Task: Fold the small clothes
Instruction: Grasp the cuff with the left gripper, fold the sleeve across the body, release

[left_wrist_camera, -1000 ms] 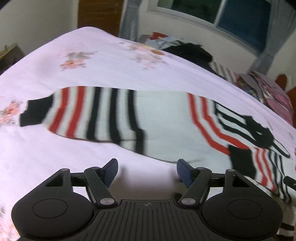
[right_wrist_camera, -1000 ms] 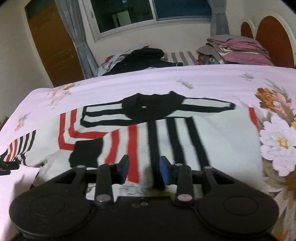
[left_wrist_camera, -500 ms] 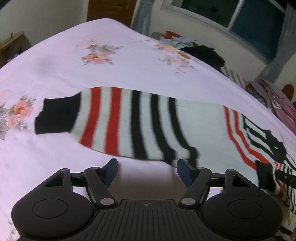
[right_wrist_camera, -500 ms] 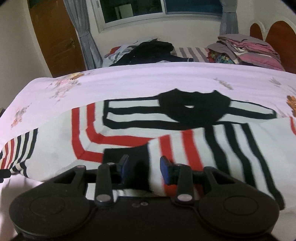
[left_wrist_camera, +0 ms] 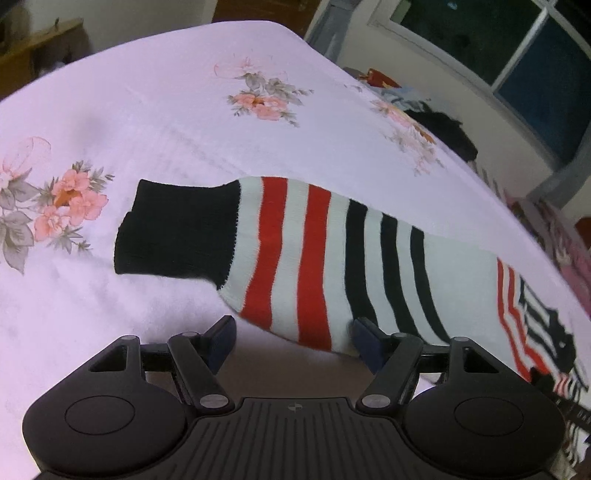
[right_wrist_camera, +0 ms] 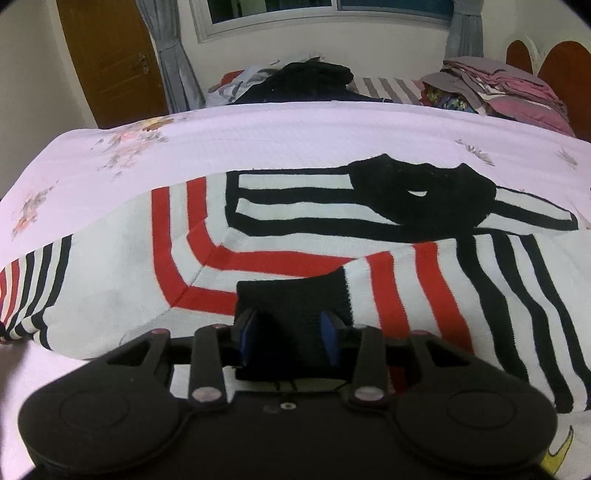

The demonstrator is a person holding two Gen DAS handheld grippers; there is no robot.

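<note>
A striped knit sweater (right_wrist_camera: 258,236) in white, red and black lies spread across a bed covered with a pale floral bedsheet (left_wrist_camera: 177,110), its black collar (right_wrist_camera: 424,195) toward the far side of the bed. Seen from the left wrist camera, the sweater's left sleeve (left_wrist_camera: 332,258) stretches out flat over the sheet, ending in a black ribbed cuff (left_wrist_camera: 177,229) beside a printed pink flower (left_wrist_camera: 70,203). The left gripper (left_wrist_camera: 291,339) hangs just short of that sleeve with its jaws spread wide, empty; the blue pad of its right-hand finger sits at the sleeve's near edge, though contact cannot be judged. In the right wrist view, the other sleeve is folded in over the sweater's body, and its black cuff (right_wrist_camera: 291,295) lies between the blue pads of the right gripper (right_wrist_camera: 288,332), whose jaws are partly closed around the cuff; whether they actually pinch the knit cannot be told. Beyond the sweater, at the far edge of the bed, sit a heap of dark clothes (right_wrist_camera: 306,81) and a stack of folded purple garments (right_wrist_camera: 498,88), with a wooden door (right_wrist_camera: 107,55), grey curtains (right_wrist_camera: 173,55) and a window (right_wrist_camera: 325,11) behind them.
</note>
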